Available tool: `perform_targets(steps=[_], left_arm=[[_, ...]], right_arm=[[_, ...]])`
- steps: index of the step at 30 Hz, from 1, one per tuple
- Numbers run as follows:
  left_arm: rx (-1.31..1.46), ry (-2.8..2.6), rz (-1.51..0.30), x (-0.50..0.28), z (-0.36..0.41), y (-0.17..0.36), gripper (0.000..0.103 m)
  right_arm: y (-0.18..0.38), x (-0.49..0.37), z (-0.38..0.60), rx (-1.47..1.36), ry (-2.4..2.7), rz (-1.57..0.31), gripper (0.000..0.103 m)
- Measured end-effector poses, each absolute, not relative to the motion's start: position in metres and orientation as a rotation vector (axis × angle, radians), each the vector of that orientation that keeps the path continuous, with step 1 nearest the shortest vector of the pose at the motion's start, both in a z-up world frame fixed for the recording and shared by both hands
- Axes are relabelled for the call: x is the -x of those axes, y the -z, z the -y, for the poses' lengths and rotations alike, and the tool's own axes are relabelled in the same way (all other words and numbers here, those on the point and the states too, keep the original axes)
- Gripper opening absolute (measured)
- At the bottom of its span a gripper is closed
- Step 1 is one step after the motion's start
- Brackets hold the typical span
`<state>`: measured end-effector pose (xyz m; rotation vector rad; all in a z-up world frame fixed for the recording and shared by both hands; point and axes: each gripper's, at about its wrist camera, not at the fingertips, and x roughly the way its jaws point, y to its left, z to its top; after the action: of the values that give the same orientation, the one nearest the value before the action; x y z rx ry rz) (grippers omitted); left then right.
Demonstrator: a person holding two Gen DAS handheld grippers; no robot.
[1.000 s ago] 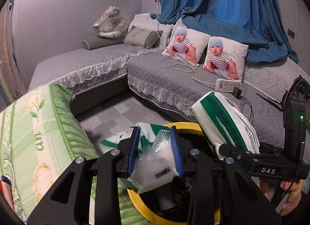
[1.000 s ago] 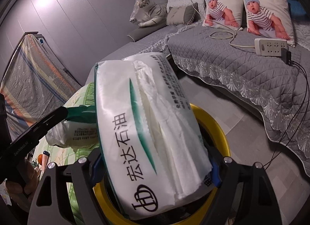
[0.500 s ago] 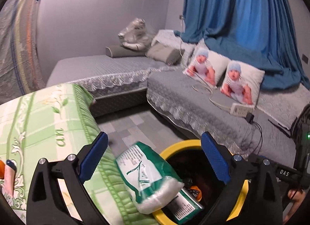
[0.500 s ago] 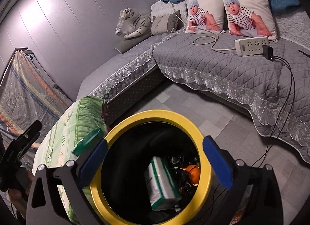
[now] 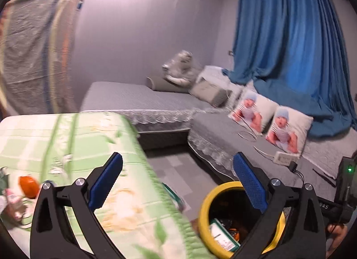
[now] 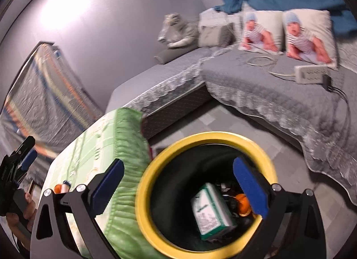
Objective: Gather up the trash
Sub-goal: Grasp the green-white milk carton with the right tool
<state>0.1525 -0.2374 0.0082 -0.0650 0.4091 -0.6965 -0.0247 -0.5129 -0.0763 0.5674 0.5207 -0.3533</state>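
A yellow-rimmed bin (image 6: 156, 160) stands on the floor beside a table with a green cloth (image 6: 104, 138). A green and white tissue pack (image 6: 210, 211) and an orange item (image 6: 242, 201) lie inside the bin. My right gripper (image 6: 178, 185) is open and empty above the bin's rim. My left gripper (image 5: 177, 181) is open and empty, over the table's edge, with the bin (image 5: 204, 205) at its lower right. An orange item (image 5: 28, 184) and small pieces of litter lie on the cloth (image 5: 67, 138) at far left. A green pack edge (image 5: 176, 196) shows between table and bin.
A grey L-shaped sofa (image 5: 138, 100) with baby-print pillows (image 5: 287, 127), a plush toy (image 5: 178, 69) and a power strip (image 5: 284, 158) with cables runs behind. Blue curtains (image 5: 290, 36) hang at the right. Grey tiled floor (image 5: 178, 167) lies between sofa and table.
Both grippers opened and let go of their tissue packs; one now lies in the bin. The left gripper has swung up and left towards the table. The right view shifted slightly.
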Motion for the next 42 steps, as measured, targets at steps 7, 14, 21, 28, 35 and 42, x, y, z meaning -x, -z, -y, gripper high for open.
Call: perform_targets(steps=[7, 14, 21, 28, 35, 42], left_arm=[[0.033, 0.458, -0.378, -0.156, 0.12, -0.008, 0.095], [0.088, 0.103, -0.394, -0.149, -0.018, 0.023, 0.095], [0.291, -0.144, -0.481, -0.132, -0.131, 0.065, 0.095], [0.363, -0.183, -0.449, -0.119, -0.162, 0.073, 0.095], [0.421, -0.183, -0.463, -0.126, -0.164, 0.084, 0.095], [0.424, -0.177, -0.529, -0.134, -0.165, 0.1, 0.095]], right_arm=[[0.06, -0.046, 0.433, -0.446, 0.126, -0.576, 0.095], [0.048, -0.122, 0.302, -0.241, -0.24, -0.649, 0.095], [0.051, -0.179, 0.141, -0.015, -0.572, -0.759, 0.095], [0.045, -0.239, 0.015, 0.23, -0.622, -0.906, 0.095], [0.079, -0.321, -0.061, 0.398, -0.485, -1.136, 0.095], [0.116, -0.337, -0.076, 0.447, -0.423, -1.223, 0.073]])
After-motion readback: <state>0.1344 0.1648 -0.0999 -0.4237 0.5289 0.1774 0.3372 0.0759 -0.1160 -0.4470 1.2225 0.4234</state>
